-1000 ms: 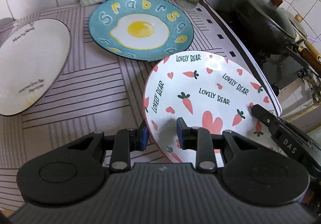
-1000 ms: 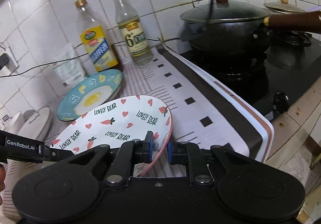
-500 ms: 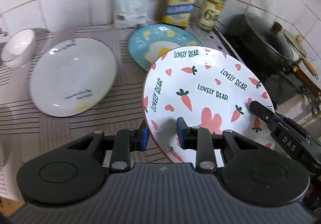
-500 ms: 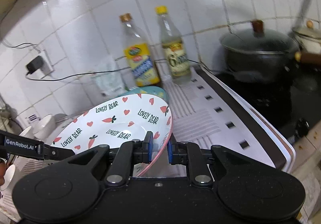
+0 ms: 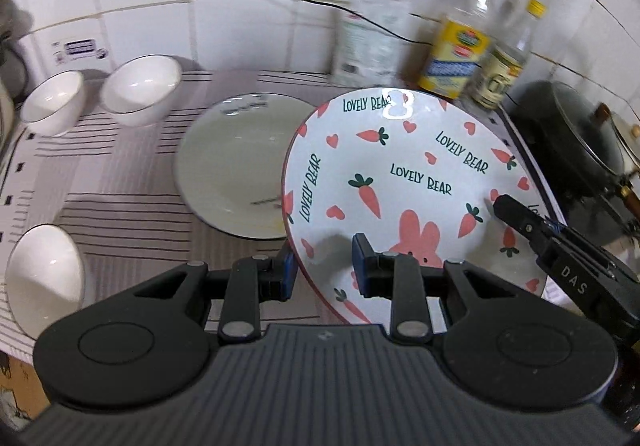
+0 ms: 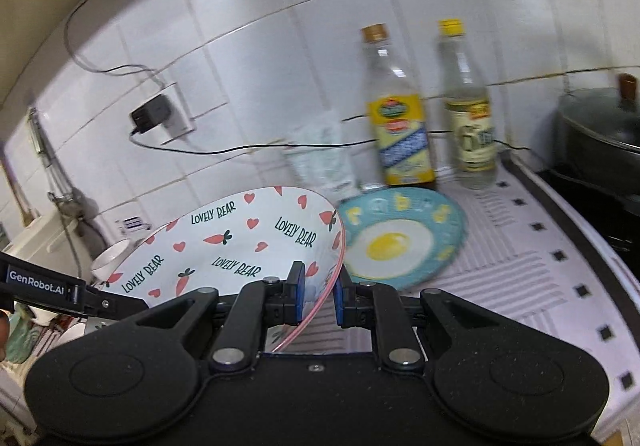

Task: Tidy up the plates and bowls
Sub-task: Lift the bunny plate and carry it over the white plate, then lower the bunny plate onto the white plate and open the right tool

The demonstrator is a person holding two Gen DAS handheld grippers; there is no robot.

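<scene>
Ceramic, carrot-printed and tilted, the bear plate [image 5: 404, 182] hung in the air, pinched at opposite rims: the left gripper [image 5: 322, 270] had its fingers closed on the near-left edge, the right gripper [image 6: 318, 296] clamped on the other side. A second earlier it sat low beside the egg plate [image 6: 400, 242]; since then both grippers had carried it up and leftward, so the white plate [image 5: 232, 166] came to lie just beyond its left rim, with three white bowls [image 5: 140, 90] farther left on the striped mat [image 5: 120, 214]. That shift suggested stacking was the aim: the bear plate probably headed onto the white one, the egg plate remaining to gather.
</scene>
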